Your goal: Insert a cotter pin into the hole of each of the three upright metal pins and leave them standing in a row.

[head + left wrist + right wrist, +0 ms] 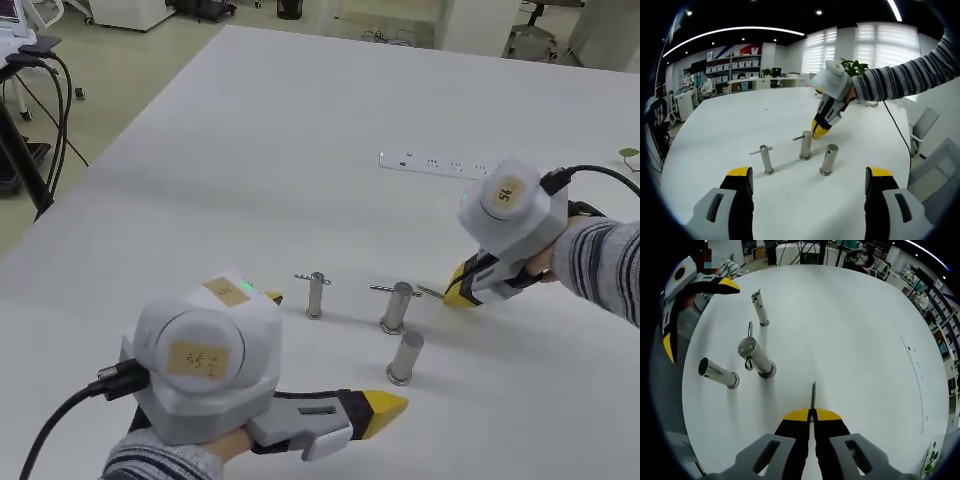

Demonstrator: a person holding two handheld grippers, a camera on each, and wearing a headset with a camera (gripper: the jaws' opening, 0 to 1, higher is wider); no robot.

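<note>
Facing three upright pins on the table [200, 170], the left gripper [809, 173] has its jaws wide apart and empty. The left pin [315, 296] and middle pin [396, 306] each hold a fitted cotter [304, 277]; the third pin [405, 357] stands just beside the middle one. The right gripper [813, 414], near the middle pin, pinches a loose cotter [813, 392] between closed jaws.

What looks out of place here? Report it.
The bare metal pin stands out of line with the left pin and middle pin, nearer the person. All stand upright; nothing looks damaged.
</note>
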